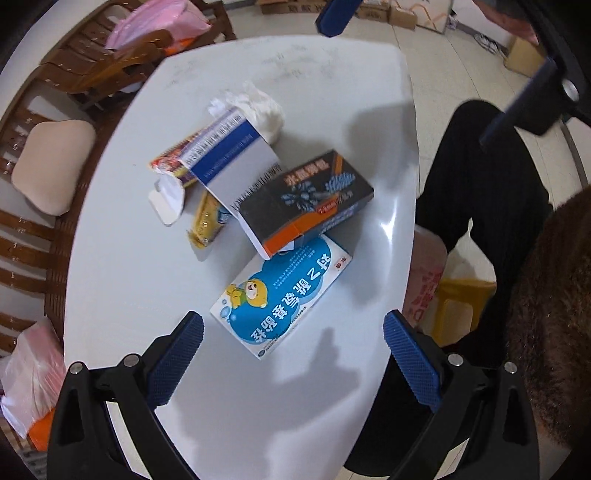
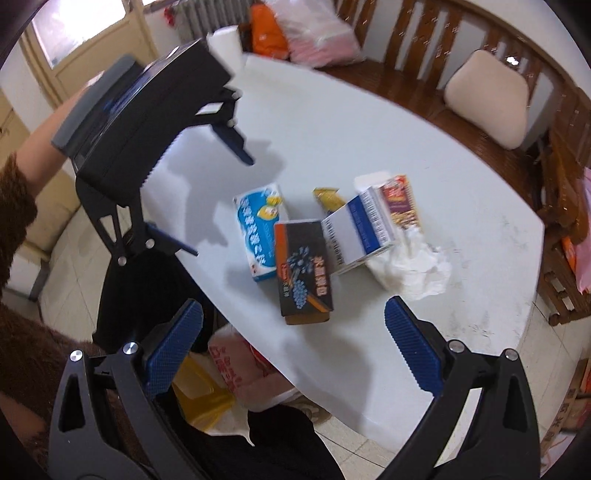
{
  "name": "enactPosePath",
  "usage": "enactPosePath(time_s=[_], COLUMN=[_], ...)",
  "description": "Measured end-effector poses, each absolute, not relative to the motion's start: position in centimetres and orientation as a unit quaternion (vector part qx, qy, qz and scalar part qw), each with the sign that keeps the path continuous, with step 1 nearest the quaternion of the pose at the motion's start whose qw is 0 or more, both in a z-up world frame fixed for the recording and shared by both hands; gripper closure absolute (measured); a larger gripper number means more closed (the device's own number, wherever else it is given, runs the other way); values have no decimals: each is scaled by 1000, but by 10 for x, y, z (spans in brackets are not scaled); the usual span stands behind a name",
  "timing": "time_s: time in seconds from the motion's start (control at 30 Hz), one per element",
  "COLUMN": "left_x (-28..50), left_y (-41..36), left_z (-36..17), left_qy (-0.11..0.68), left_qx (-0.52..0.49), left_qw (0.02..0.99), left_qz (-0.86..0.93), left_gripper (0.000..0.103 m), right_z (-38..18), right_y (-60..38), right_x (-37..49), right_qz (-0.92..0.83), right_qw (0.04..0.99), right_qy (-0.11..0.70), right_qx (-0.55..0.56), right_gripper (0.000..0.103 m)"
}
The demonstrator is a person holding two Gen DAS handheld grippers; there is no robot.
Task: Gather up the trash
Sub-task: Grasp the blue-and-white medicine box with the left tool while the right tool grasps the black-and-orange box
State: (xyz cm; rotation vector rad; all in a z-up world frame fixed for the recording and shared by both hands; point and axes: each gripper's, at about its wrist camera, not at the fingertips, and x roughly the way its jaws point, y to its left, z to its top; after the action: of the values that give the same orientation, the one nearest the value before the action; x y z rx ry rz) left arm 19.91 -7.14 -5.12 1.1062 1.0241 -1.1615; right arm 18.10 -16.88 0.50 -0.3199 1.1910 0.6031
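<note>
A pile of trash lies on the white table (image 1: 129, 277): a blue-and-white box with a cartoon bear (image 1: 284, 295), a black-and-orange box (image 1: 310, 199) partly on top of it, a white-and-blue box (image 1: 232, 155), a crumpled tissue (image 1: 262, 107), a yellow wrapper (image 1: 207, 221) and a red snack wrapper (image 1: 170, 162). My left gripper (image 1: 293, 325) hovers open just short of the bear box. My right gripper (image 2: 293, 314) is open above the near end of the black-and-orange box (image 2: 303, 273). A printed plastic bag (image 2: 236, 369) sits below the table edge.
The bag rests on a yellow stool (image 1: 458, 306) beside the person's black-clad legs (image 1: 480, 177). A wooden bench with a beige cushion (image 2: 487, 96) and pink bags (image 1: 155, 26) curves around the far side of the table. Cardboard boxes (image 1: 402, 14) stand on the floor.
</note>
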Motion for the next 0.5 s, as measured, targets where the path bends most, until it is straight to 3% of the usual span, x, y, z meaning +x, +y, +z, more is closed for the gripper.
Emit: enactPosePath(time_s=[0.5], left_x=[217], left_y=[-91], left_z=[-97], left_qy=[465], left_qx=[497], left_qw=[533], left_qz=[-503], left_gripper=[8], right_z=[-53], right_y=[-151], right_x=[205], right_qz=[299], right_qw=[723], right_qy=[605], right_qx=[-148], right_gripper=[7])
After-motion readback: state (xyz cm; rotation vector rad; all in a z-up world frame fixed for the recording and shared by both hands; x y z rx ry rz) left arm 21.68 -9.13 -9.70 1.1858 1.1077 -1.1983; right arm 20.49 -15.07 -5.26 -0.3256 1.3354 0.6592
